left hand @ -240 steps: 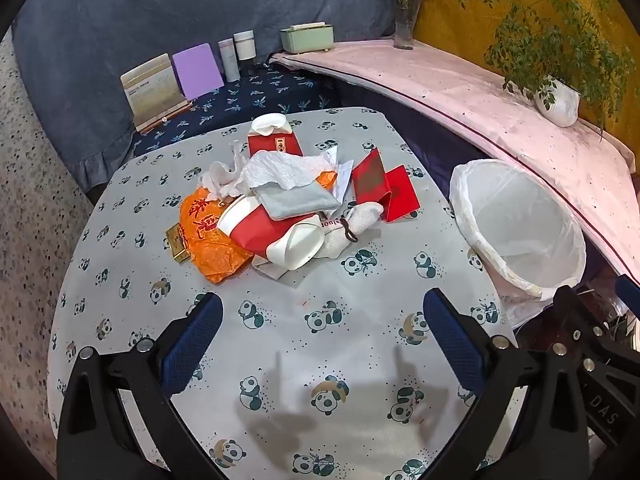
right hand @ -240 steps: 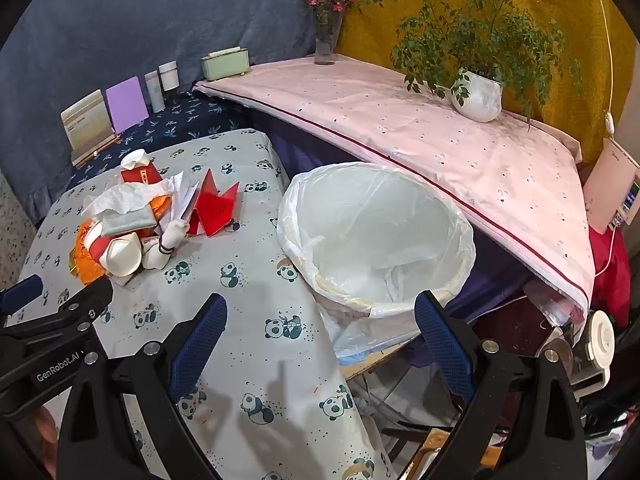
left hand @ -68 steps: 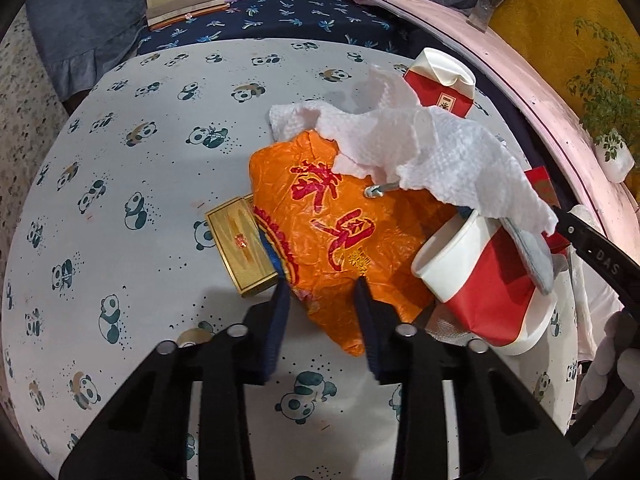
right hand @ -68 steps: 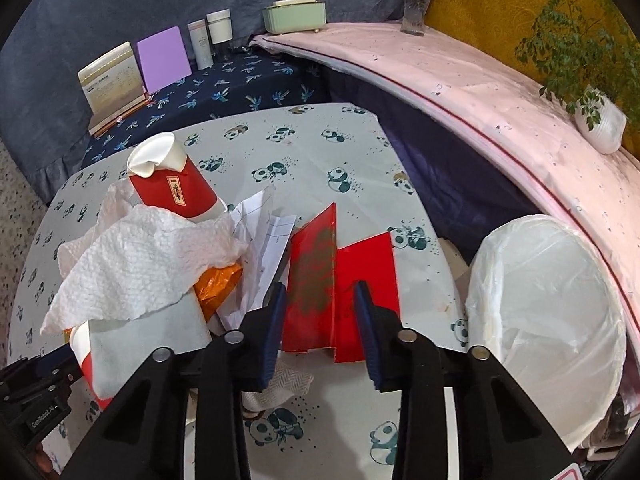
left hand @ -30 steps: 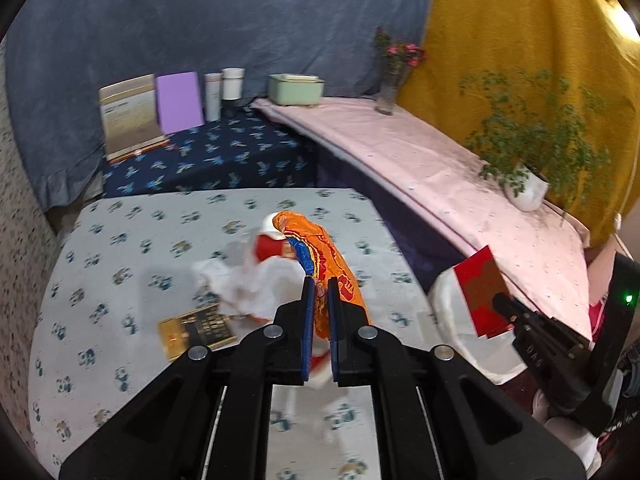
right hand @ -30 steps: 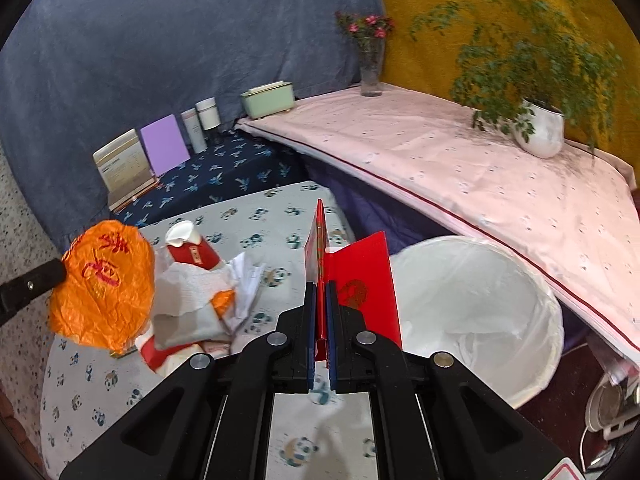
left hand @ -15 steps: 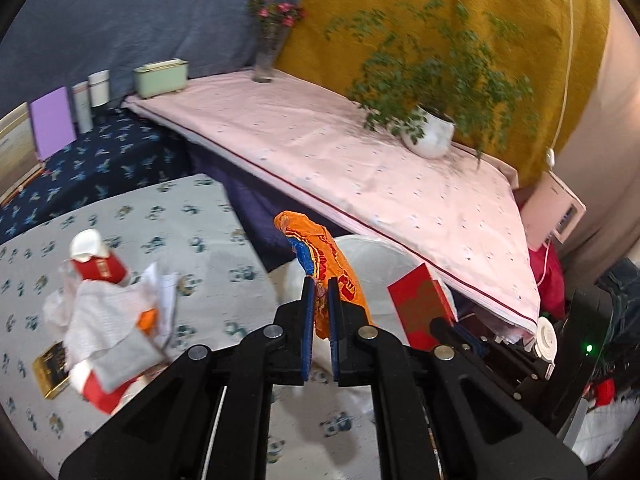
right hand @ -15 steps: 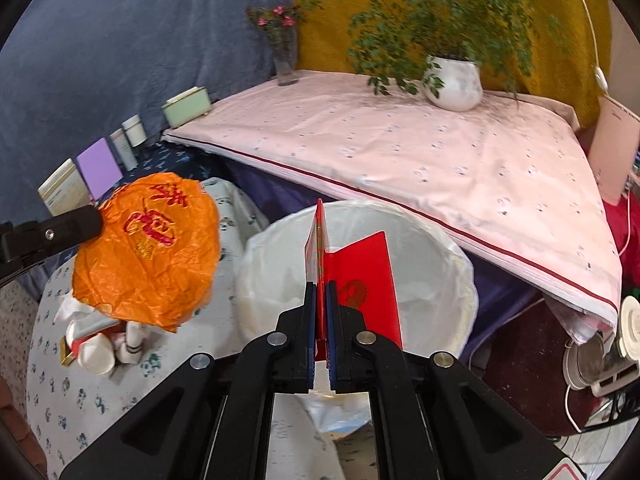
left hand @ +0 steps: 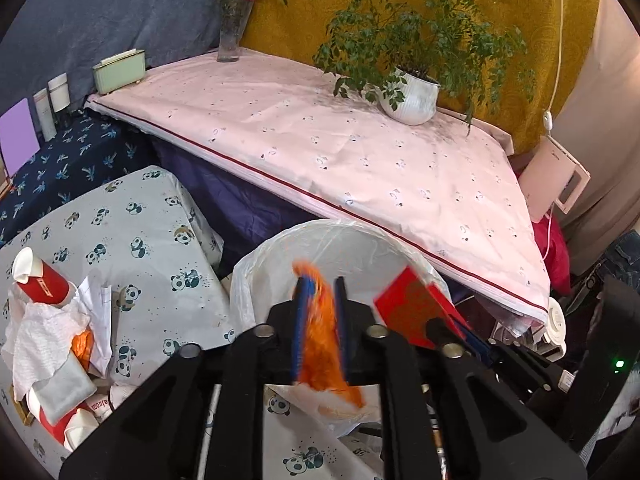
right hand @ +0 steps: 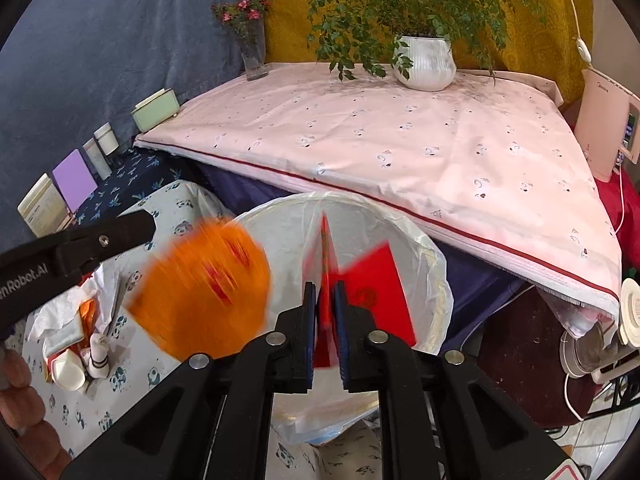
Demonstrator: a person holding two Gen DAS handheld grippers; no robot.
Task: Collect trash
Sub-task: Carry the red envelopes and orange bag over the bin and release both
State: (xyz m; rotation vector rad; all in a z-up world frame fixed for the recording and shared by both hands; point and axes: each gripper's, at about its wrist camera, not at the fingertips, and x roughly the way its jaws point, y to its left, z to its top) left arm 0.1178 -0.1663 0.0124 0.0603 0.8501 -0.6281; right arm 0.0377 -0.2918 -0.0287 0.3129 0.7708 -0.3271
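Note:
Over the white-lined bin (left hand: 360, 229), my left gripper (left hand: 320, 280) has its jaws opening. The orange plastic bag (left hand: 322, 344) is a blur between the pads, slipping down. In the right wrist view the same orange bag (right hand: 208, 292) smears below the left gripper's tip (right hand: 148, 228), beside the bin (right hand: 434, 264). My right gripper (right hand: 325, 286) is also opening. The folded red card (right hand: 372, 292) stands loosely between its pads above the bin's mouth. The left wrist view shows that red card (left hand: 412, 308) at the right gripper's tip (left hand: 436, 326).
More trash lies on the panda-print table (left hand: 132, 264): a red paper cup (left hand: 40, 280), white tissue (left hand: 40, 336) and papers. Behind the bin runs a pink-covered ledge (left hand: 360, 152) with a potted plant (left hand: 412, 96) and a vase (left hand: 232, 36). A hand (right hand: 20, 400) shows lower left.
Both grippers swung from above the table to over the bin and sank a little. Their jaws have parted. The orange bag now blurs downward, and the red card sits looser.

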